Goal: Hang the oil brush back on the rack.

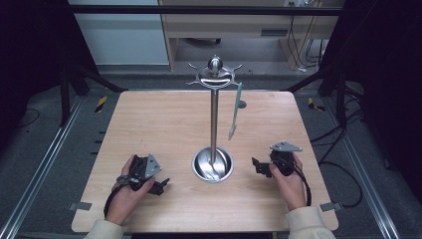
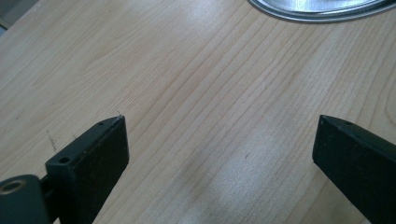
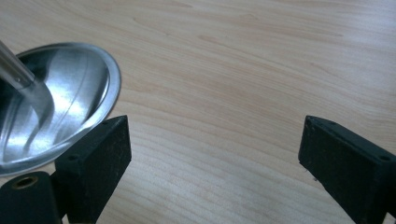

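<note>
We rest at the near edge of the table (image 1: 149, 109) with both tools idle. Our left gripper (image 1: 160, 185) lies toward the near left corner, its jaws spread wide over bare wood and holding nothing; in the left gripper view (image 2: 219, 149) the rim of the stand's steel base (image 2: 322, 11) shows just beyond them. The utensil stand (image 1: 214, 119) rises upright from the middle of the table, its dished base (image 1: 213, 164) between our two hands, its crown of hooks (image 1: 214, 75) toward the far edge. One flat pale spatula (image 1: 235, 110) hangs from a hook on the stand's right side, clear of the tabletop, slightly tilted. Our right gripper (image 1: 257, 166) sits toward the near right corner, jaws likewise parted and empty, pointing at the base; the right gripper view (image 3: 215, 154) shows the pole (image 3: 16, 70) and the shiny dish (image 3: 60, 107) just beside its left jaw. We judge the work either finished, with the spatula hung, or not yet begun, with it waiting to be lifted off; the pictures do not settle which. No other utensil lies on the table.
</note>
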`<state>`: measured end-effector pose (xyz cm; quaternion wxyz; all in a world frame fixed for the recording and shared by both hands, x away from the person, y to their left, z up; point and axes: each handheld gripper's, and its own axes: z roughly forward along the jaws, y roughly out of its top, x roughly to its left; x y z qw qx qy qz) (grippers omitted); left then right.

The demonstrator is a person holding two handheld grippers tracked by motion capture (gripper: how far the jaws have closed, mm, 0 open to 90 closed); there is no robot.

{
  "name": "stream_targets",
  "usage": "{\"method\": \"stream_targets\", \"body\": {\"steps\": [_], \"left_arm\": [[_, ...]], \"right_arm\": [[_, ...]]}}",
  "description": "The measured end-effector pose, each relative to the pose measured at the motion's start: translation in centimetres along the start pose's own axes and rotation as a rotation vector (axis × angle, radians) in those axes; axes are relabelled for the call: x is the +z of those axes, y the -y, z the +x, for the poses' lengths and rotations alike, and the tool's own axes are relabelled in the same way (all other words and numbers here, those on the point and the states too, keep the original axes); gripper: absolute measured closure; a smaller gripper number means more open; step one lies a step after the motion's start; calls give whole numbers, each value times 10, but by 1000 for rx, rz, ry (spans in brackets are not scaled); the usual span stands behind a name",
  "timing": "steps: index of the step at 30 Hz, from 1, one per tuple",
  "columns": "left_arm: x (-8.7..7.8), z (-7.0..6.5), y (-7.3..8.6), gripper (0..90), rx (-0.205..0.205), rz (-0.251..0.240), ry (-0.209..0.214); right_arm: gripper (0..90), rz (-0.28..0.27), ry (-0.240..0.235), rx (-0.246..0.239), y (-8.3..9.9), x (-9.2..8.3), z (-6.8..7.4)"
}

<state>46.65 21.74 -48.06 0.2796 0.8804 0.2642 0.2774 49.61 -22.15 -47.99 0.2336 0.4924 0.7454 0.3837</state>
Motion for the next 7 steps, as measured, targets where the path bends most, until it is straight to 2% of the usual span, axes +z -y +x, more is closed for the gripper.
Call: {"method": "stream_targets", "body": {"steps": [2, 7], "left_arm": [[0, 0, 0, 33, 3, 0, -2], [0, 0, 0, 33, 5, 2, 1]], "right_arm": [[99, 14, 20, -13, 2, 1, 1], [98, -3, 12, -3, 4, -3, 5]]}}
